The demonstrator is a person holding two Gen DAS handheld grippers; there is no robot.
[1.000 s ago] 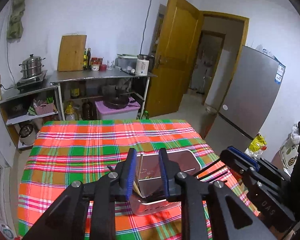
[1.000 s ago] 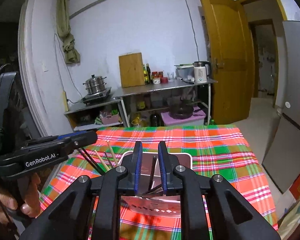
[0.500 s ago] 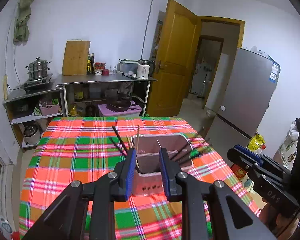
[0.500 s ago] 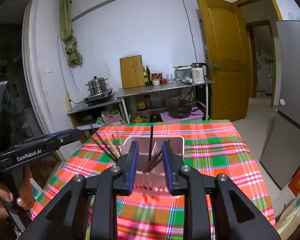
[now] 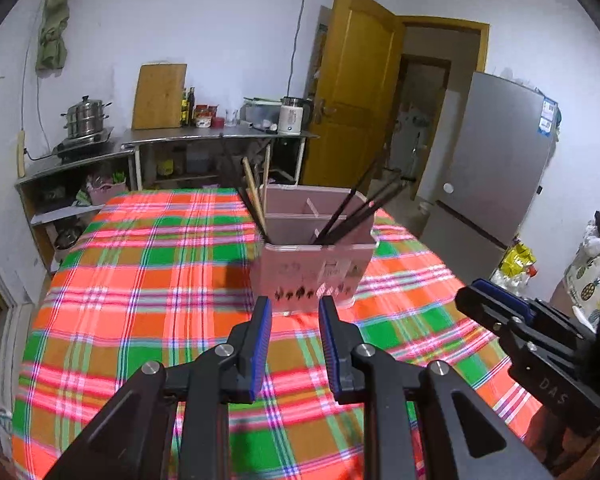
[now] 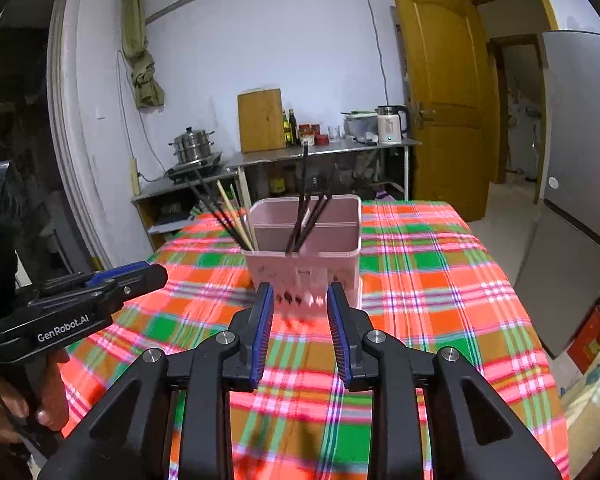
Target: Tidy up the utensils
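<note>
Both grippers are drawing back from the pink utensil holder [image 5: 314, 270], which a second ago was lying right under their fingers and is now standing clear ahead on the plaid tablecloth [image 5: 148, 280]. The left gripper [image 5: 294, 344] is keeping its jaws narrowly parted and empty, while the right gripper [image 6: 300, 334], whose jaws have just been opening, is likewise holding nothing between them. Dark chopsticks [image 6: 302, 216] and pale wooden chopsticks [image 5: 255, 196] are leaning in the divided holder, apparently in separate compartments, though motion blur is obscuring detail.
</note>
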